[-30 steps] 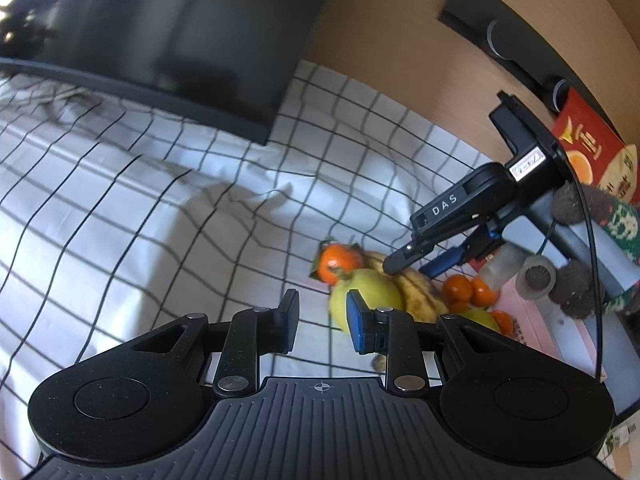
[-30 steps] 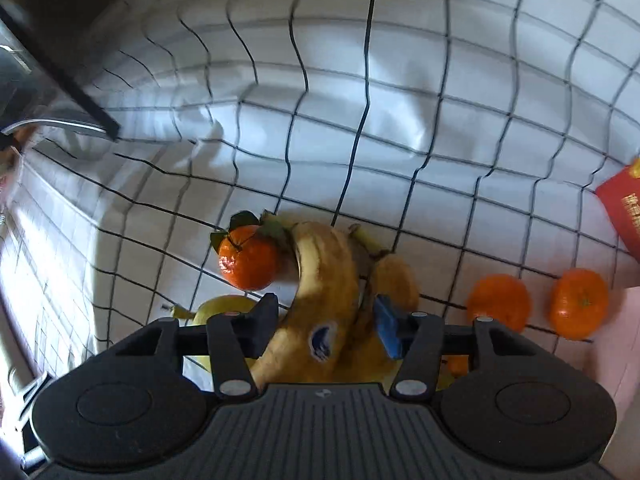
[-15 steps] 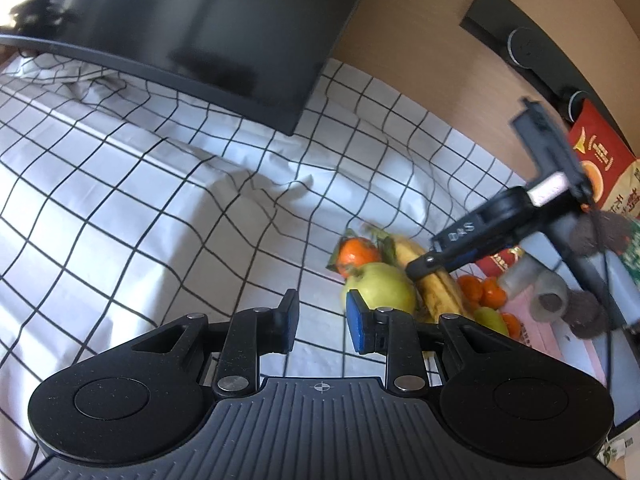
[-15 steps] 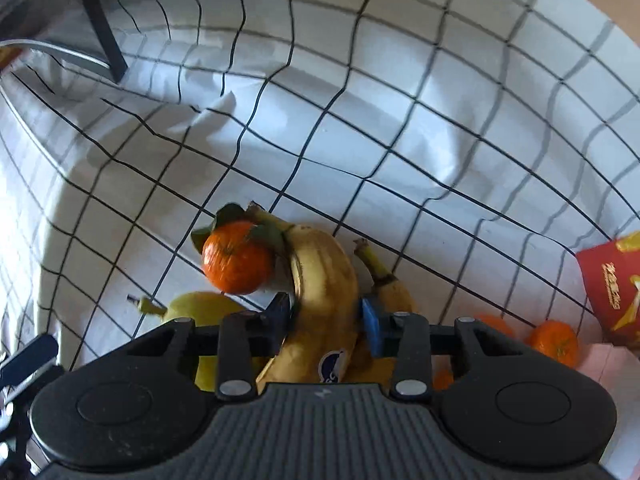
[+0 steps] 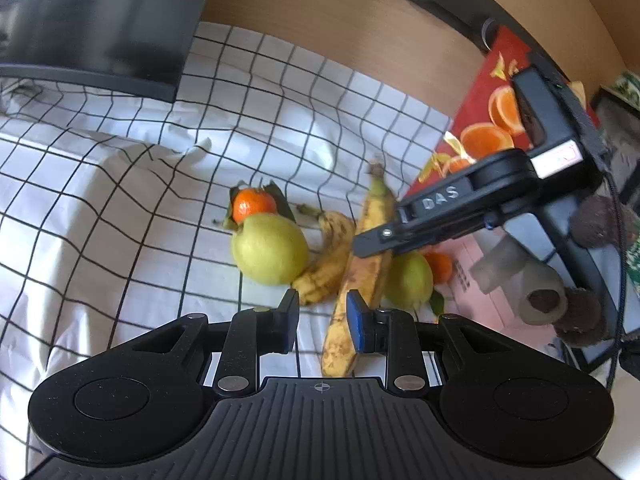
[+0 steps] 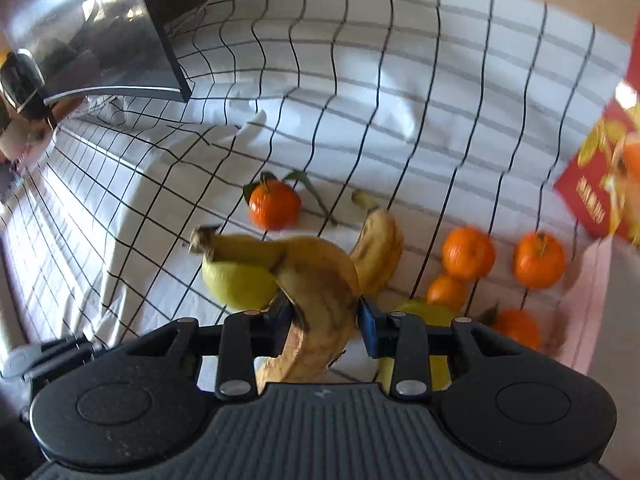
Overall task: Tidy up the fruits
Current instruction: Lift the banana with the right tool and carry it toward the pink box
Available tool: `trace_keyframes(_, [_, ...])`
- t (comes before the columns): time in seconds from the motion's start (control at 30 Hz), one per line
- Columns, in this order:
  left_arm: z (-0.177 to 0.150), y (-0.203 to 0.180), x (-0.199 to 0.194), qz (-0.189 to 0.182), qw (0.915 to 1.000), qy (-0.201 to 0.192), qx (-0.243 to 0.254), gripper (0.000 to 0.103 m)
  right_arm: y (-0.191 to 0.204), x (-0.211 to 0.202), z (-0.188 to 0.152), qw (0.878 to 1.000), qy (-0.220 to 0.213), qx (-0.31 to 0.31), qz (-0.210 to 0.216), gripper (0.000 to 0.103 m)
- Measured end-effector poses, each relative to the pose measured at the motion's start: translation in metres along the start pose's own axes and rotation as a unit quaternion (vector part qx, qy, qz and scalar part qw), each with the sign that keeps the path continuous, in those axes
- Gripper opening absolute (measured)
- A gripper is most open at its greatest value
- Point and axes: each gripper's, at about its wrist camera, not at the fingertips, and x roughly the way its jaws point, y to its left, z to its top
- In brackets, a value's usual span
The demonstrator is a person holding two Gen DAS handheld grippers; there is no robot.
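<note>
The right gripper (image 6: 324, 320) has its jaws clamped across the middle of a long, brown-speckled banana (image 6: 316, 292), the curved fruit lifted clear of the cloth with its stem end pointing left in the right wrist view. The left gripper (image 5: 322, 316) hangs just in front of it, jaws a little apart with nothing between them.

On the white cloth with a thin black grid (image 5: 120, 208), rumpled into soft folds over the desk, lie the other fruits: a smooth yellow-green pear (image 5: 270, 254), a leafy mandarin (image 5: 254, 206) touching its far side, a second shorter banana (image 5: 328, 260) spotted dark, another pear (image 5: 408, 280), and a loose group of glossy round mandarins (image 6: 468, 252) near a pale pink surface. A red printed carton with orange slices (image 5: 480, 120) stands against the wooden wall, and a dark flat screen (image 5: 100, 20) sits at the back left.
</note>
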Motion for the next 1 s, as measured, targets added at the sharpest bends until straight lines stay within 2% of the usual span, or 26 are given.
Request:
trace_keyframes(0.17, [-0.006,0.008,-0.005,0.018,0.9998,0.004,-0.011,0.029,0.009,0.016,-0.014,1.0,0.002,-0.005,0.016,0.035])
trace_keyframes(0.3, [-0.003,0.017,-0.009,0.031,0.9993,-0.002,-0.019,0.029,0.017,0.021,-0.023,0.999,-0.022,-0.023,-0.002,0.037])
trace_keyframes(0.37, [-0.002,0.022,-0.011,0.038,0.9989,-0.006,-0.026,0.029,0.02,0.019,-0.033,0.999,-0.045,-0.024,-0.009,0.045])
trace_keyframes(0.43, [0.0,0.03,-0.01,0.047,0.9981,-0.008,-0.038,0.029,0.02,0.019,-0.046,0.998,-0.058,-0.011,-0.007,0.061])
trace_keyframes(0.5, [0.001,0.036,-0.009,0.054,0.9973,-0.008,-0.05,0.029,0.018,0.018,-0.06,0.997,-0.071,0.007,-0.009,0.064])
trace_keyframes(0.7, [0.004,0.038,-0.003,0.057,0.9972,0.004,-0.049,0.029,0.007,0.028,-0.097,0.99,-0.115,0.076,-0.021,0.063])
trace_keyframes(0.83, [0.003,0.033,0.004,0.051,0.9978,0.015,-0.04,0.029,0.017,0.022,-0.101,0.985,-0.15,0.043,-0.072,0.063])
trace_keyframes(0.97, [0.002,0.027,0.009,0.045,0.9981,0.022,-0.036,0.029,0.023,0.026,-0.097,0.988,-0.137,0.021,-0.064,0.062])
trace_keyframes(1.0, [0.002,0.025,0.009,0.043,0.9982,0.022,-0.034,0.029,0.024,0.031,-0.096,0.99,-0.129,0.02,-0.059,0.055])
